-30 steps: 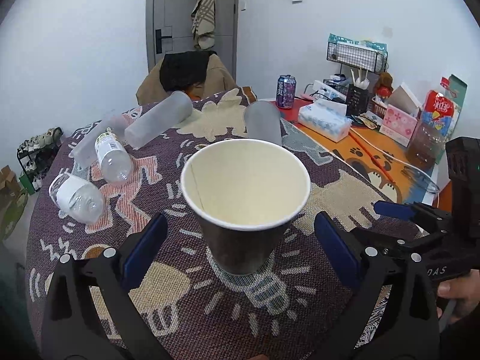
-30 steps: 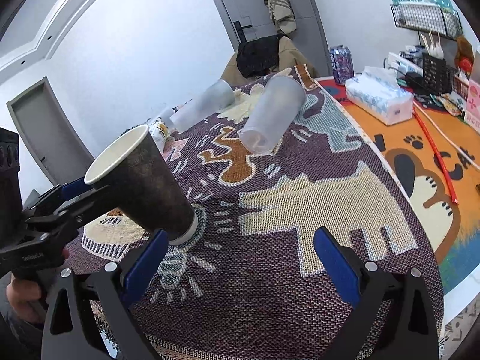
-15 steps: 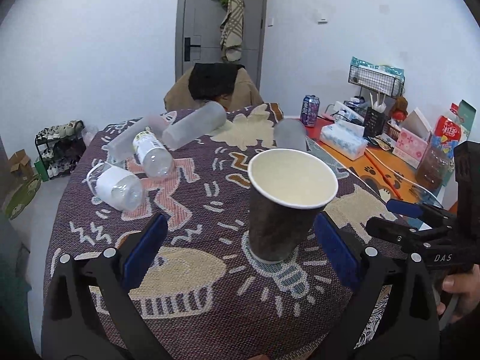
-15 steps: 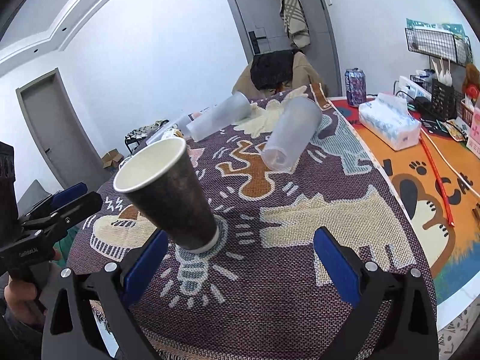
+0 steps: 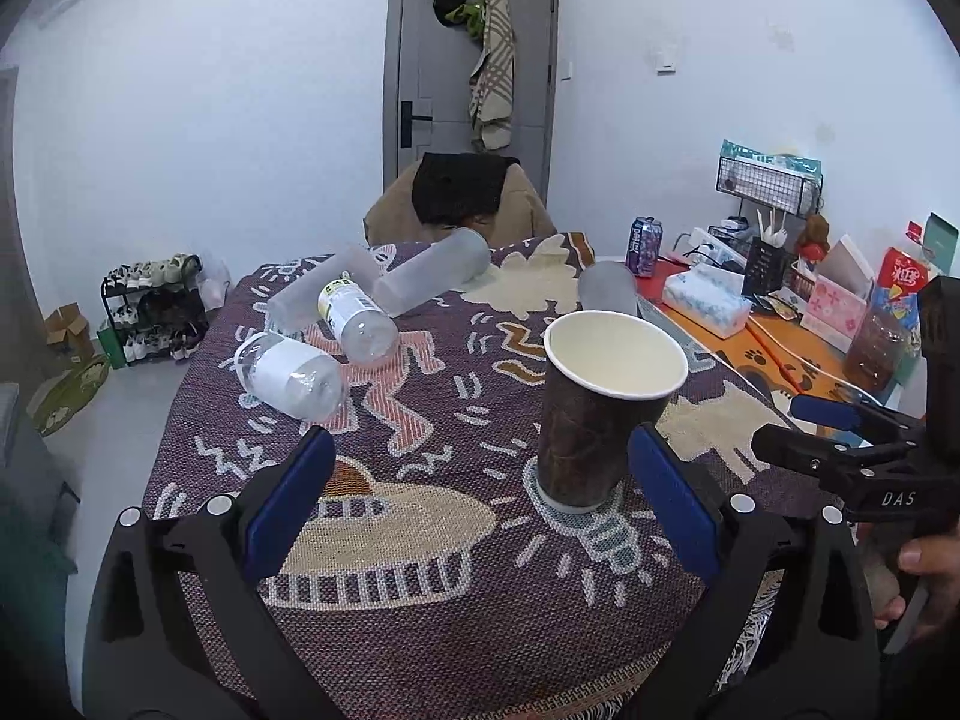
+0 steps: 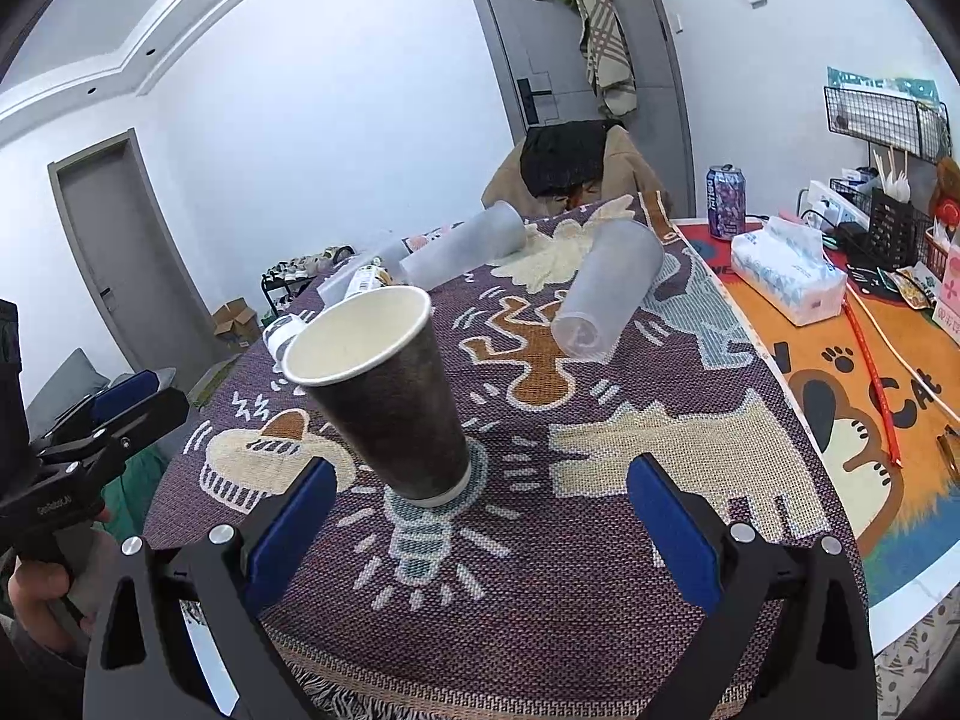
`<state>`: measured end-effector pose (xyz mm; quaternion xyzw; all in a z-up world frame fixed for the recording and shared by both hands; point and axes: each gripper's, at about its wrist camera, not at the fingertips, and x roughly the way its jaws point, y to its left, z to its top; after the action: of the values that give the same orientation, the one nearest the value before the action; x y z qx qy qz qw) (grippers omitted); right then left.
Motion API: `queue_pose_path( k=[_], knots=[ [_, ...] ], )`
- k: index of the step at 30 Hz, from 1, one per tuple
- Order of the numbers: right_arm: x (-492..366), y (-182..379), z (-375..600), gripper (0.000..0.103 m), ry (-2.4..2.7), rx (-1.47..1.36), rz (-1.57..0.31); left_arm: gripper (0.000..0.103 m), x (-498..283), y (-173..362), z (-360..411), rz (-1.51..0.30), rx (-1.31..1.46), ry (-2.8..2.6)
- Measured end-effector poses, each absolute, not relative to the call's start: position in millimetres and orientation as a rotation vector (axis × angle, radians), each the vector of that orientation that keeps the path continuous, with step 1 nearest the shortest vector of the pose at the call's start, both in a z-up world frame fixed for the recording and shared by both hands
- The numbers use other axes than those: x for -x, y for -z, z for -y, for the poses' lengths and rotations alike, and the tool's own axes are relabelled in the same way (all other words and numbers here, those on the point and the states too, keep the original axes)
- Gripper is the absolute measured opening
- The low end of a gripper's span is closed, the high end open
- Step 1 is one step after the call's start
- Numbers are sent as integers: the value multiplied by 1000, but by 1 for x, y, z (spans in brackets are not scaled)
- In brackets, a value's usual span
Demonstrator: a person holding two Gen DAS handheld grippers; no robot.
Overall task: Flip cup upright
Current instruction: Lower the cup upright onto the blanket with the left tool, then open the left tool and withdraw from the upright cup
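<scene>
The paper cup (image 5: 606,414) stands upright before my wide-open, empty left hand-held gripper (image 5: 480,498); light and crushable, it is best gripped gently mid-wall.

Both fisheye views are evenly and brightly lit by soft, cool light with no visible lamp or window. Shadows are faint: only a weak, diffuse patch at the foot of the paper cup (image 5: 606,402) on the patterned cloth (image 5: 420,600). The white walls look slightly bluish. Focus is sharp across the middle. Straight lines bow strongly toward the rim, the door frame (image 6: 654,48) curves, and black vignette fills the corners.
</scene>
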<state>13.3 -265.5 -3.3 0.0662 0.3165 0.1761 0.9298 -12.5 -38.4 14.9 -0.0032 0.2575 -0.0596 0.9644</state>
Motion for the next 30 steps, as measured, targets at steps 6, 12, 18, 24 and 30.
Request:
queue_pose_path(
  k=[6, 12, 18, 24, 30],
  knots=[
    [-3, 0, 259, 95, -361, -114, -632, 97, 26, -15, 32, -505, 15, 103],
    [7, -1, 254, 95, -369, -99, -614, 97, 38, -12, 24, -498, 26, 84],
    [15, 3, 253, 95, -384, -84, -603, 97, 45, -9, 17, -494, 37, 64],
    [16, 9, 251, 95, -390, -90, -618, 97, 44, -7, 14, -495, 45, 52],
    [13, 10, 250, 95, -385, -98, -607, 97, 44, -6, 14, -492, 43, 55]
  ],
)
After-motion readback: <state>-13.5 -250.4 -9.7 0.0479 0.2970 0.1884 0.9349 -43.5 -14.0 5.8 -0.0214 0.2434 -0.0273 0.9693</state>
